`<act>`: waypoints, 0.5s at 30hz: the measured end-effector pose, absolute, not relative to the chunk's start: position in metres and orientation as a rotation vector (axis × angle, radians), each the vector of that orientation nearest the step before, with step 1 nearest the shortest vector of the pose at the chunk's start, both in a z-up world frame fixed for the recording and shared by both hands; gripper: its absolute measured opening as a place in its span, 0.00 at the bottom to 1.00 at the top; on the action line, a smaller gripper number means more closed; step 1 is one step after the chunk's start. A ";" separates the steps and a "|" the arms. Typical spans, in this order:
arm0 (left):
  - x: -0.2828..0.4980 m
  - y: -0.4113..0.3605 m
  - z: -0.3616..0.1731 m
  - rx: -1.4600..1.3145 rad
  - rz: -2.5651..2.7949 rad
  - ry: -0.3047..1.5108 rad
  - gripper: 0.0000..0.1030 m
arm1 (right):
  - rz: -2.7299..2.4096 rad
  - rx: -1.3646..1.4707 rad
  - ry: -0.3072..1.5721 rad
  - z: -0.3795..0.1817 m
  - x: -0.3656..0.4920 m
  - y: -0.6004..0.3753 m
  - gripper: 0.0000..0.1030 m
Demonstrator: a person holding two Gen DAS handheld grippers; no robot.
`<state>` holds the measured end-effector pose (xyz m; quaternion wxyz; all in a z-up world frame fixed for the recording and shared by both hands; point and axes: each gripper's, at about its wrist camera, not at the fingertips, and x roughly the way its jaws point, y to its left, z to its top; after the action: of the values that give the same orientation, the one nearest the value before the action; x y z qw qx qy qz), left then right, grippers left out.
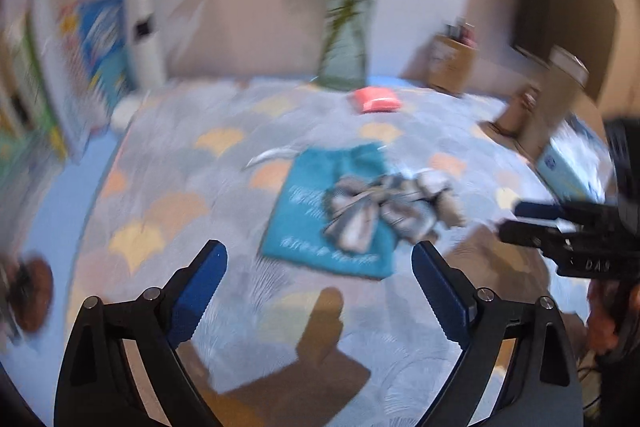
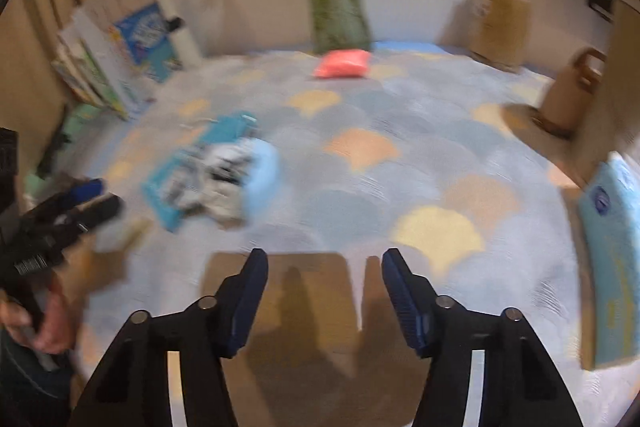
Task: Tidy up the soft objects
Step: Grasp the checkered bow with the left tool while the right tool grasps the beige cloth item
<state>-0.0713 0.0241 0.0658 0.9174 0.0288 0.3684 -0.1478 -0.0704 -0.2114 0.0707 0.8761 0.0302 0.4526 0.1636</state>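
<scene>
Pale walls close off the back of the room, and under both cameras spreads a table covered in a cloth of blue-grey scallops with peach, yellow and orange fans; both views are smeared by blur. Against the far wall stands a glass vase with green stems, and just in front of it lies a small pink pouch. Off to the left lean some colourful picture books beside a white upright unit. Over on the right sits a cardboard box with bottles poking out, a brown paper bag with a handle, and a light blue packet at the table's edge.

Mid-table lies a teal cloth bag with white lettering, flat on the cloth. Resting on top of it, spilling off its right side, is a rumpled grey and white striped fabric. In the right wrist view something soft and pale blue lies right beside that bundle.

Left claw hangs above the table, jaws spread wide, nothing between them, the teal bag just beyond its tips. Right claw hovers over a bare brown patch nearer the front, jaws partway apart and empty, well clear of the bundle.
</scene>
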 end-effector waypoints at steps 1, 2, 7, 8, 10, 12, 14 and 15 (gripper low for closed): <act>-0.072 0.016 0.070 0.117 -0.280 0.733 0.87 | 0.363 0.058 0.936 0.076 -0.069 -0.204 0.55; -0.070 0.008 0.072 0.194 -0.237 0.703 0.82 | 0.381 0.050 0.928 0.080 -0.068 -0.197 0.55; -0.046 -0.006 0.062 0.244 -0.340 0.773 0.78 | 0.459 0.068 0.936 0.089 -0.046 -0.165 0.55; -0.042 -0.004 0.059 0.223 -0.358 0.786 0.78 | 0.469 0.082 0.946 0.086 -0.043 -0.165 0.55; -0.039 -0.002 0.055 0.192 -0.371 0.799 0.78 | 0.483 0.108 0.972 0.080 -0.032 -0.159 0.55; -0.034 0.000 0.053 0.154 -0.393 0.814 0.78 | 0.488 0.102 0.980 0.075 -0.025 -0.153 0.55; -0.032 0.001 0.051 0.153 -0.399 0.822 0.78 | 0.494 0.106 0.989 0.068 -0.020 -0.147 0.54; -0.032 0.001 0.050 0.159 -0.392 0.824 0.78 | 0.501 0.114 0.994 0.067 -0.020 -0.148 0.48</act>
<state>-0.0319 0.0006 0.0503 0.8947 0.0767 0.3973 -0.1892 -0.0199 -0.1483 0.0665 0.8474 0.0540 0.4716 0.2378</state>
